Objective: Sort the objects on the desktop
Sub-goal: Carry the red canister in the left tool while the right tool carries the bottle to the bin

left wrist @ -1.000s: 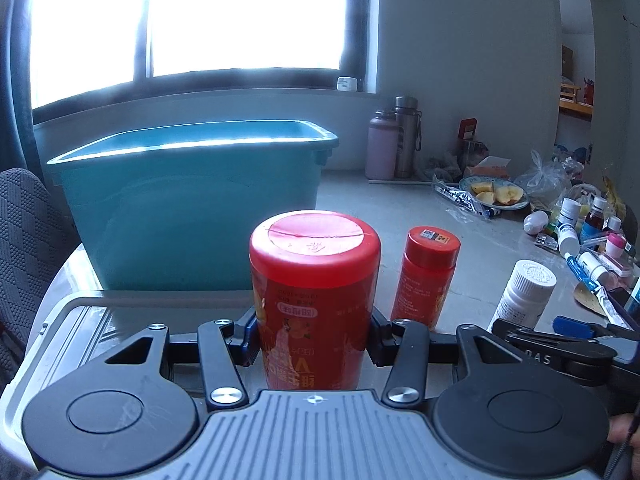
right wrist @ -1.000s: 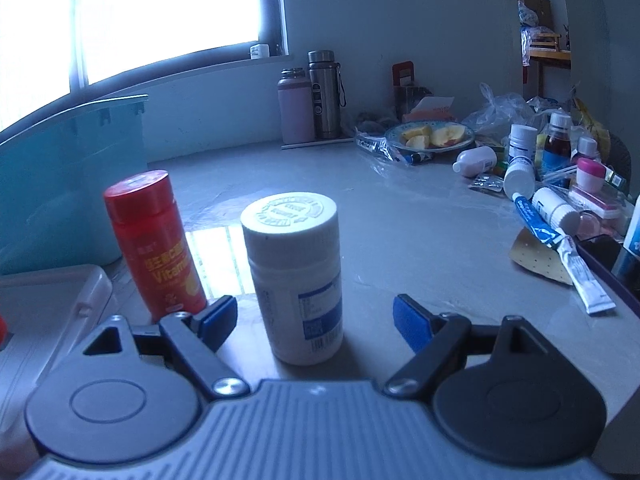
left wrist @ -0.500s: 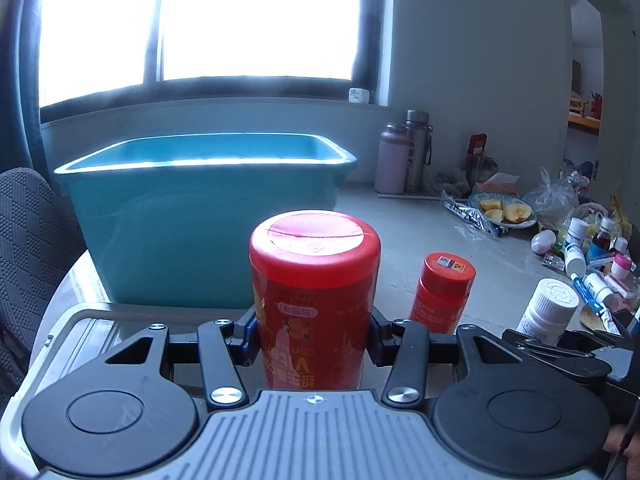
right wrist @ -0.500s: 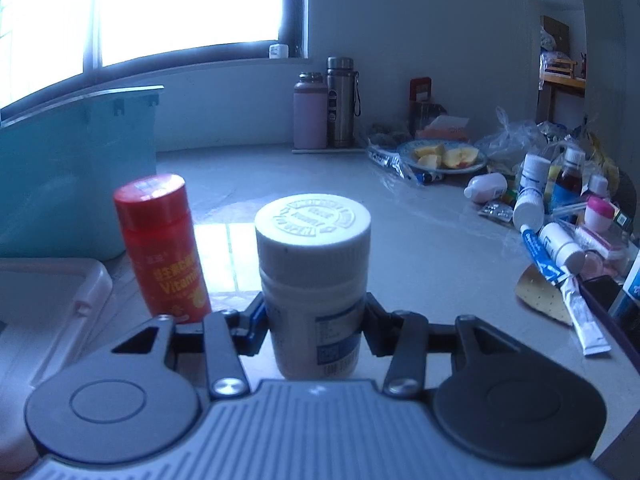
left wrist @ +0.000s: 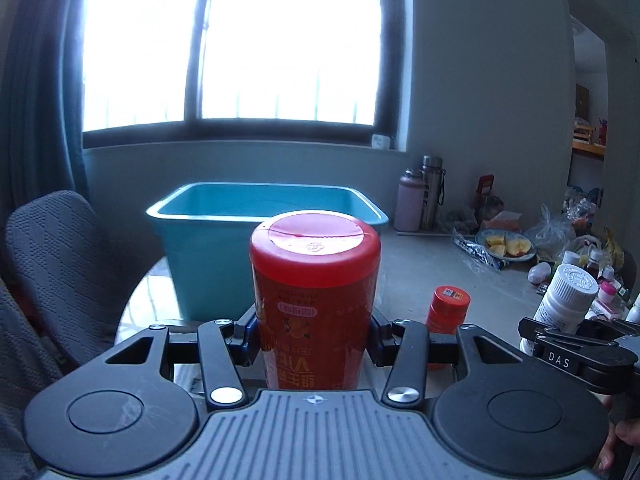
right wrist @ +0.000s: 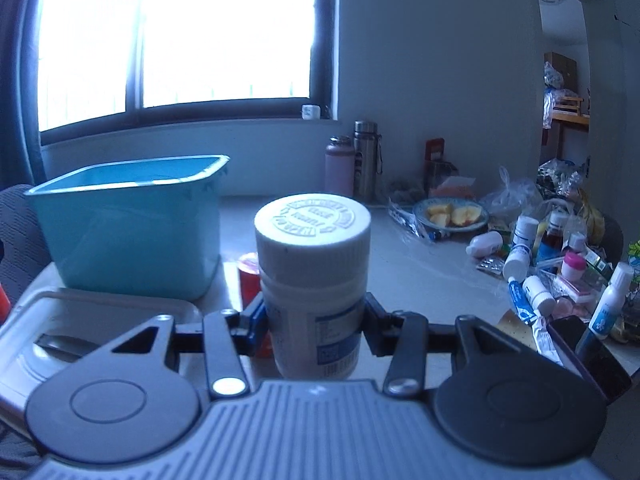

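My left gripper [left wrist: 314,340] is shut on a big red canister [left wrist: 314,300] and holds it upright, lifted above the table. My right gripper [right wrist: 314,326] is shut on a white pill bottle [right wrist: 314,280], also lifted; this bottle shows at the right of the left wrist view [left wrist: 566,300]. A small red vitamin bottle [left wrist: 447,316] stands on the table between them, mostly hidden behind the white bottle in the right wrist view [right wrist: 249,276]. A teal plastic bin [left wrist: 200,248] stands open ahead, also in the right wrist view [right wrist: 128,232].
A white lid or tray [right wrist: 80,320] lies on the table in front of the bin. Two flasks [right wrist: 354,168] stand by the wall. A plate of fruit [right wrist: 450,216] and a clutter of medicine bottles and tubes [right wrist: 536,264] fill the right side. A grey chair [left wrist: 52,264] stands at the left.
The right gripper closed on the white pill bottle and raised it. Both grippers have risen and pulled back with their loads; the teal bin now looks lower and farther.
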